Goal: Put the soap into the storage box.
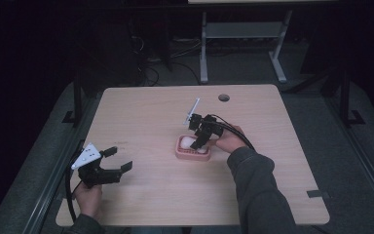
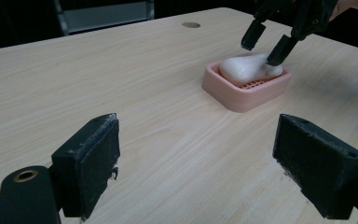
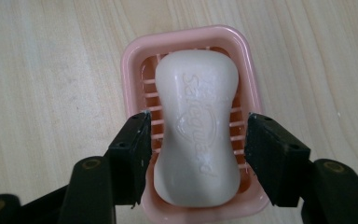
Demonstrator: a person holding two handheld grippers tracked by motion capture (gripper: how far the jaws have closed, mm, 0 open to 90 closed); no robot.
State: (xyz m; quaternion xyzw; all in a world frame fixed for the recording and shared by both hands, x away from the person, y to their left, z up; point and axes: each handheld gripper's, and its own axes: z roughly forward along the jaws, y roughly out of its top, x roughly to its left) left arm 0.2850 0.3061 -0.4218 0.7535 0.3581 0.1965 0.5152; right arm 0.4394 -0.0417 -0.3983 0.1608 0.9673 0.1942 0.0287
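A white bar of soap (image 3: 198, 126) with raised lettering lies in a pink slotted soap dish (image 3: 130, 60) near the middle of the wooden table (image 1: 151, 117). My right gripper (image 3: 196, 154) is open and lowered over the dish (image 1: 193, 152), one jaw on each side of the bar with a narrow gap at both. In the left gripper view the soap (image 2: 244, 66) rests in the dish (image 2: 242, 95) with the right gripper (image 2: 265, 49) straddling it. My left gripper (image 1: 119, 159) stands open with nothing in it near the front left of the table, pointing toward the dish.
A round cable hole (image 1: 223, 97) sits near the table's far edge. Beyond the table stands a grey desk frame (image 1: 243, 34) with cables on the dark floor. Bare wood lies between my left gripper (image 2: 196, 163) and the dish.
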